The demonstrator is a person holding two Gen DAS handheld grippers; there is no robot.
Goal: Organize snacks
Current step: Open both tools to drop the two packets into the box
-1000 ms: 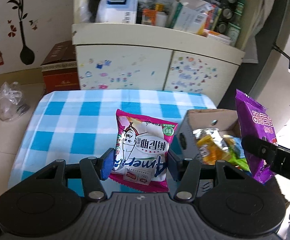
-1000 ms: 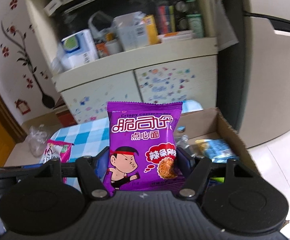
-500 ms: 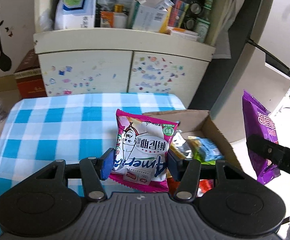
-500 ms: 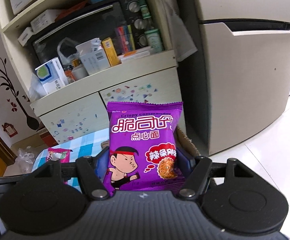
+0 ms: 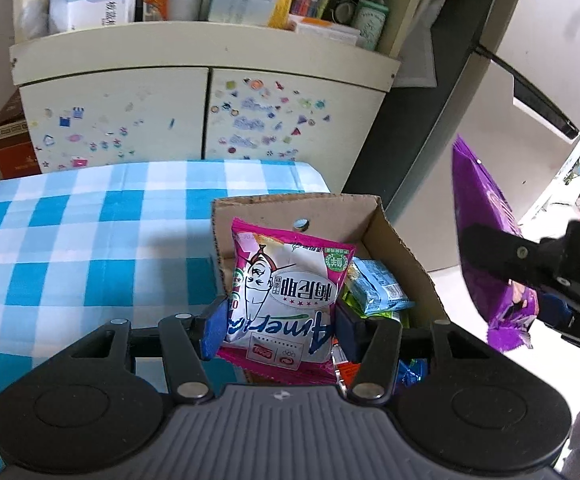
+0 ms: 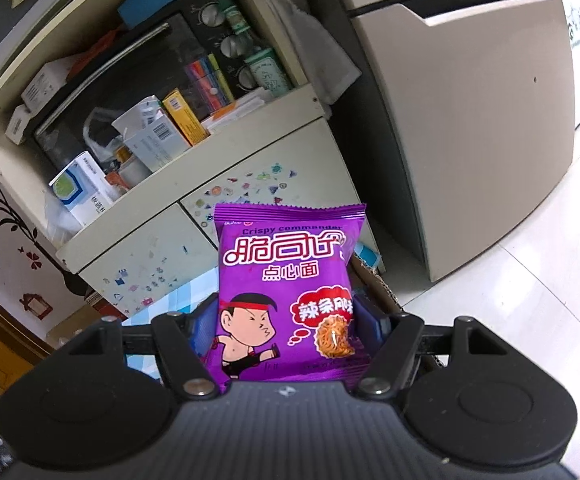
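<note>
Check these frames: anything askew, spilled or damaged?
Nothing spilled or torn. One oddity: the pink snack bag in the left claw is held upside down, print inverted, over the cardboard box. The purple snack bag in the right claw is upright.

Left gripper (image 5: 280, 326) clamps pink packet (image 5: 286, 296) above cardboard box (image 5: 394, 240)

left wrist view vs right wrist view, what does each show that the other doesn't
Only the left wrist view shows the left gripper shut on the pink snack packet, the inside of the cardboard box with packets in it, and most of the blue checked tablecloth.

Only the right wrist view shows the front of the purple snack packet in the right gripper, and the microwave.

Both show the stickered cabinet and the fridge.
</note>
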